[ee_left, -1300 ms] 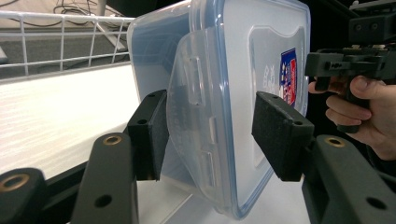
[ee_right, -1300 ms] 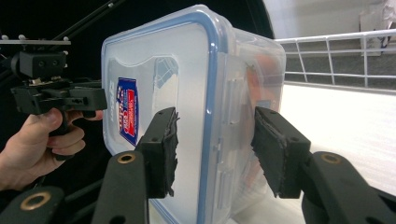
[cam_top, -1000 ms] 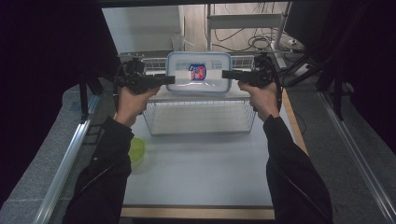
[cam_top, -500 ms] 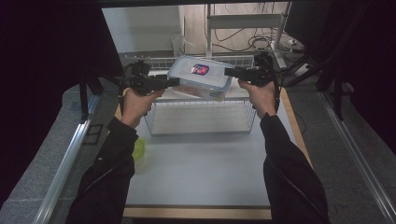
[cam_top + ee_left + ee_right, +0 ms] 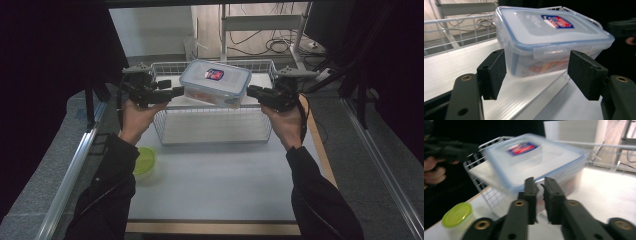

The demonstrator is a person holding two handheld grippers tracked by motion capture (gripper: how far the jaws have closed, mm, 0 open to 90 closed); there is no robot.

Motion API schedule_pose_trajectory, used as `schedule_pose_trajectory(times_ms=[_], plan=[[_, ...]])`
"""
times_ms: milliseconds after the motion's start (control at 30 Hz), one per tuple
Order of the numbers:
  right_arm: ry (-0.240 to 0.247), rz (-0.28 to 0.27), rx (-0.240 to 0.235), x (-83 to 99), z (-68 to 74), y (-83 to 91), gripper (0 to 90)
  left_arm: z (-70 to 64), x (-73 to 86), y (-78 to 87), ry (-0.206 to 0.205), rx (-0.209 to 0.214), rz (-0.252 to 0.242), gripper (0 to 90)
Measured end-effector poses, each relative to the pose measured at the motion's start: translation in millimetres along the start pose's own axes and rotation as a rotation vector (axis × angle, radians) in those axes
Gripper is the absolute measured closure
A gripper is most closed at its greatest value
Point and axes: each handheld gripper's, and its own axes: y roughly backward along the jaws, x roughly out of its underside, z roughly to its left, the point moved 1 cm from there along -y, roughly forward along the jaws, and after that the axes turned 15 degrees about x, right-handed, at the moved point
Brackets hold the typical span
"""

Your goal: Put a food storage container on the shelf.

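A clear plastic container (image 5: 215, 82) with a blue-rimmed lid and a red and blue label hangs tilted over the wire basket (image 5: 215, 126), its right end lower. My right gripper (image 5: 250, 92) is shut on the container's right end; in the right gripper view the jaws (image 5: 539, 185) are pinched almost together at the edge of the container (image 5: 534, 157). My left gripper (image 5: 177, 92) is at the container's left end with its jaws wide open (image 5: 536, 72). The container (image 5: 549, 32) sits just beyond the pads (image 5: 492, 72), with orange contents inside.
The white wire basket (image 5: 461, 27) stands at the back middle of the white table (image 5: 215, 195). A small tub with a green lid (image 5: 144, 161) rests left of the basket, under my left forearm. Metal rails run along both table sides.
The container has moved back over the basket and tilted. My left gripper has opened off its left end, while the right gripper keeps hold.
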Motion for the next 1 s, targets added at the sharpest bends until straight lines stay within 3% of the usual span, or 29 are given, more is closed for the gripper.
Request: schedule_pose_trajectory(times_ms=[133, 233, 367, 700, 833, 1000], plan=[[0.047, 0.044, -0.07, 19.2, 18.1, -6.8, 88.4, 0.4, 4.7, 2.0, -0.015, -0.022, -0.006, 29.6], [0.095, 0.067, -0.056, 22.1, 26.9, -16.5, 88.5, 0.7, 5.5, 1.7, -0.018, -0.023, -0.003, 29.0], [0.091, 0.08, -0.043, 18.8, 26.3, -25.3, 89.4, -0.3, 7.0, 2.0, -0.027, -0.023, 0.004, 28.9], [0.038, 0.099, 0.044, 12.1, 1.8, -40.2, 89.3, 2.0, 10.6, -3.9, -0.028, -0.041, 0.041, 32.5], [-0.009, 0.093, 0.069, 11.2, -13.8, -32.7, 89.4, 1.7, 11.5, -4.1, -0.038, -0.053, 0.059, 33.4], [-0.053, 0.096, 0.125, 10.6, -31.1, -33.1, 89.3, 2.8, 10.7, -4.1, -0.026, -0.051, 0.046, 34.1]])
